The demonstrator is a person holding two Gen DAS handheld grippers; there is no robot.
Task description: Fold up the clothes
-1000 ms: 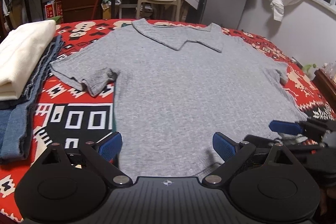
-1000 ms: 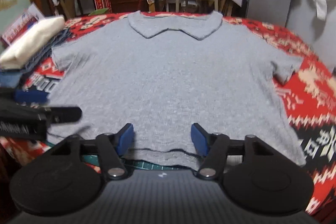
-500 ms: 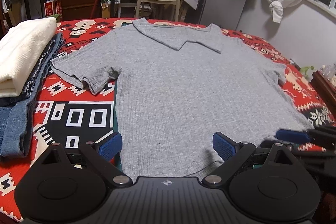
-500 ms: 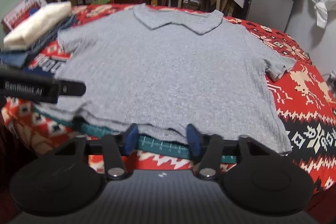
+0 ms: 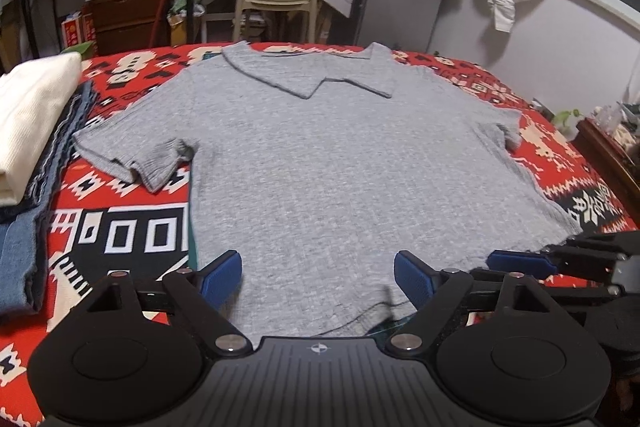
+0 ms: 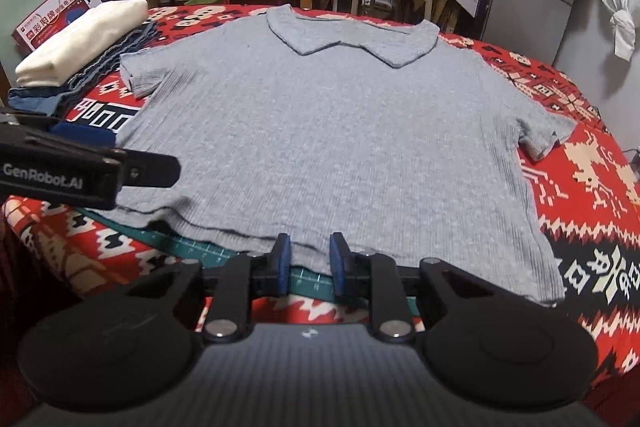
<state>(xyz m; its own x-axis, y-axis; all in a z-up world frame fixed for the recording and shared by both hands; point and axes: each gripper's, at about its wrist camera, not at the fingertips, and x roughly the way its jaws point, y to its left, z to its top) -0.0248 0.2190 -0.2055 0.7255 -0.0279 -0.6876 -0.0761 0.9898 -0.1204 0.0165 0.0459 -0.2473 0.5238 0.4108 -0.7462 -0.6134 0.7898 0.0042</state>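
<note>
Now your left gripper [image 5: 318, 277] sits wide over the near hem of the grey ribbed short-sleeve polo shirt [image 5: 328, 163], flat on the red patterned bedspread [image 5: 116, 227], w/ your right gripper [image 6: 308, 263] narrowed at that hem.

My left gripper [image 5: 318, 277] is hovering with its jaws standing wide apart over the near hem of the grey shirt [image 5: 332, 163], which is lying flat on the red patterned blanket [image 5: 120, 223]. My right gripper [image 5: 560, 263] is reaching in beside it. Folded clothes [image 5: 32, 115] are sitting at the left.
</note>
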